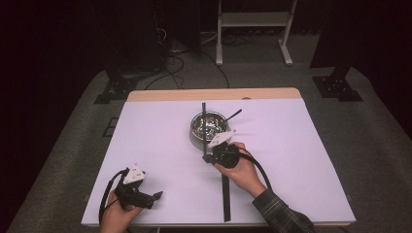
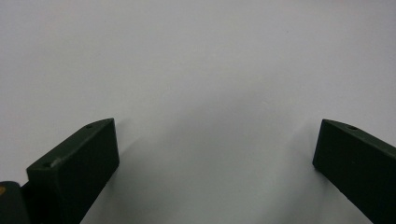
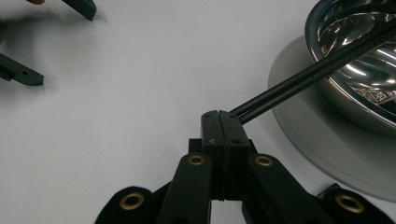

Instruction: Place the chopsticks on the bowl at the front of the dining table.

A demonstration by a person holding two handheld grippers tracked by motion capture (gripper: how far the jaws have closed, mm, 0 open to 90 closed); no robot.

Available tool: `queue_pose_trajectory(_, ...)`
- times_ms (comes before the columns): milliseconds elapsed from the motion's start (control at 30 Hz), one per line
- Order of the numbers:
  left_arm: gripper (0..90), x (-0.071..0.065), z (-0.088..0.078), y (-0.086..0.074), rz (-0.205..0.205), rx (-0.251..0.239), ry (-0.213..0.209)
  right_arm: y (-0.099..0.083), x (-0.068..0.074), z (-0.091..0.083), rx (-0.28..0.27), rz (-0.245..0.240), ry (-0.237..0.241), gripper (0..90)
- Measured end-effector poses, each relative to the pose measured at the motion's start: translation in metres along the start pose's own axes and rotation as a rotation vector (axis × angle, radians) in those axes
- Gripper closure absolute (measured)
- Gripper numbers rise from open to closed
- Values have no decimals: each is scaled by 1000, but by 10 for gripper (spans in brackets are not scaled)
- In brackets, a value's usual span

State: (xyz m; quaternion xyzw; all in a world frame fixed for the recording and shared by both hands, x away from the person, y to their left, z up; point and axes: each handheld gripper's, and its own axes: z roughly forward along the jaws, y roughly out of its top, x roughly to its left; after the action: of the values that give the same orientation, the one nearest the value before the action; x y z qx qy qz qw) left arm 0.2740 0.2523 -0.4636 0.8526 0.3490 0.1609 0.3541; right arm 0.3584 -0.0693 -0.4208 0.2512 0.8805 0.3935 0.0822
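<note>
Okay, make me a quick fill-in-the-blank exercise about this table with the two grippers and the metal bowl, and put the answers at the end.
1. The right gripper is clamped on a thin black ____ that reaches into the bowl.
2. The bowl is made of shiny ____.
3. The left gripper has its jaws ____, with bare white table between them.
4. In the high view, the left gripper rests near the table's ____ left corner.

Missing words: rod; metal; open; near
</note>
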Motion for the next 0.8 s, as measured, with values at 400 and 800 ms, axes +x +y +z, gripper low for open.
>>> queue_pose_trajectory(400,0,0,0,0,-1,-1,0,-4,2,-7,-2,-3,21,802)
queue_pose_trajectory(800,0,-1,0,0,1,-3,2,-20,-9,-31,-29,32,-13,489)
